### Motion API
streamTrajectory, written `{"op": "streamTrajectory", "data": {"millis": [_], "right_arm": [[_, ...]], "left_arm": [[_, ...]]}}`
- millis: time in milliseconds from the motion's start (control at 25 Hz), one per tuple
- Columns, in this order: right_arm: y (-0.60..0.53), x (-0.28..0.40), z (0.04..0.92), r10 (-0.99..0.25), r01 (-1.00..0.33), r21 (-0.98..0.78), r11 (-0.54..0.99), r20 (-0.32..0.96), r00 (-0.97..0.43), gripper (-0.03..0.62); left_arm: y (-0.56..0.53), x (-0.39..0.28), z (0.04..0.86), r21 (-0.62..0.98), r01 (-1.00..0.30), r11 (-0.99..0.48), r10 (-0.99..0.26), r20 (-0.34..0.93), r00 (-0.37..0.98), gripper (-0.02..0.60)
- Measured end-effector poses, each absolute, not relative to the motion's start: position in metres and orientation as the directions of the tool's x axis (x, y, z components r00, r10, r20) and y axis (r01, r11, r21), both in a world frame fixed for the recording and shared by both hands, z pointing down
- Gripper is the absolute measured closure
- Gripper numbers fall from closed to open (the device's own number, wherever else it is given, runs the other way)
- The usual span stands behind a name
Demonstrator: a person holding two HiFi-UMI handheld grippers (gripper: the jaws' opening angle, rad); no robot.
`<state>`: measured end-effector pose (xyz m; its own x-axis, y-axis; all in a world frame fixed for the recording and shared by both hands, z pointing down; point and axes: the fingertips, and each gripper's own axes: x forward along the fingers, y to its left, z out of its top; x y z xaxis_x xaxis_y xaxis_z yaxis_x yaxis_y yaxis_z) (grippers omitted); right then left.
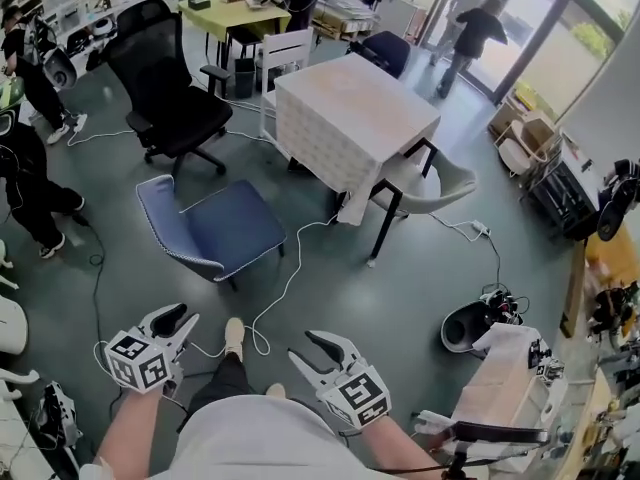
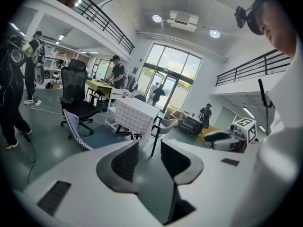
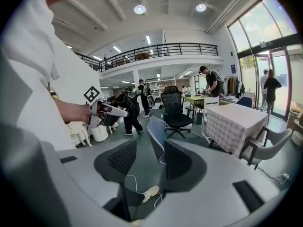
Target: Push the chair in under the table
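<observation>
Left tongs (image 1: 178, 323) and right tongs (image 1: 303, 346) both gape open, nothing in them. The blue chair (image 1: 215, 228) sits well ahead, with the table (image 1: 355, 113) beyond it to the right. It looks light and stiff, probably slides easily. I'd push on the backrest (image 1: 160, 203) rim.

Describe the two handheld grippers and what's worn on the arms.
The left gripper and the right gripper are both pale grey plastic. Each has two curved fingers lined with black ribbed pads. Each also carries a white cube printed with black square markers. The person wears a white short-sleeved top.
</observation>
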<state>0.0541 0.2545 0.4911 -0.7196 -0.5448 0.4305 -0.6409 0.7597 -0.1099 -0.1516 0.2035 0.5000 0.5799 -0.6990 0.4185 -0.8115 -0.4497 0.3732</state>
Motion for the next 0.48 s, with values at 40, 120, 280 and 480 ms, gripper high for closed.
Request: {"op": "streamTrajectory", "data": {"millis": [40,120,280,480], "right_arm": [[0.244,0.055,0.492,-0.553,-0.651,-0.108,0.751,0.435,-0.710,0.414],[0.219,0.058,0.494,-0.571,-0.672,-0.099,0.734,0.445,-0.689,0.414],[0.158,0.060,0.487,-0.615,-0.711,-0.059,0.701,0.454,-0.645,0.414],[0.091,0.026,0.482,-0.633,-0.734,-0.047,0.677,0.471,-0.614,0.414]], "left_arm": [[0.188,-0.160,0.505,0.368,-0.821,-0.436,-0.705,0.428,0.566,0.438],[0.154,-0.178,0.519,0.359,-0.844,-0.399,-0.717,0.451,0.531,0.426],[0.076,-0.216,0.549,0.374,-0.882,-0.286,-0.741,0.498,0.451,0.400],[-0.004,-0.291,0.590,0.356,-0.929,-0.102,-0.741,0.596,0.309,0.368]]}}
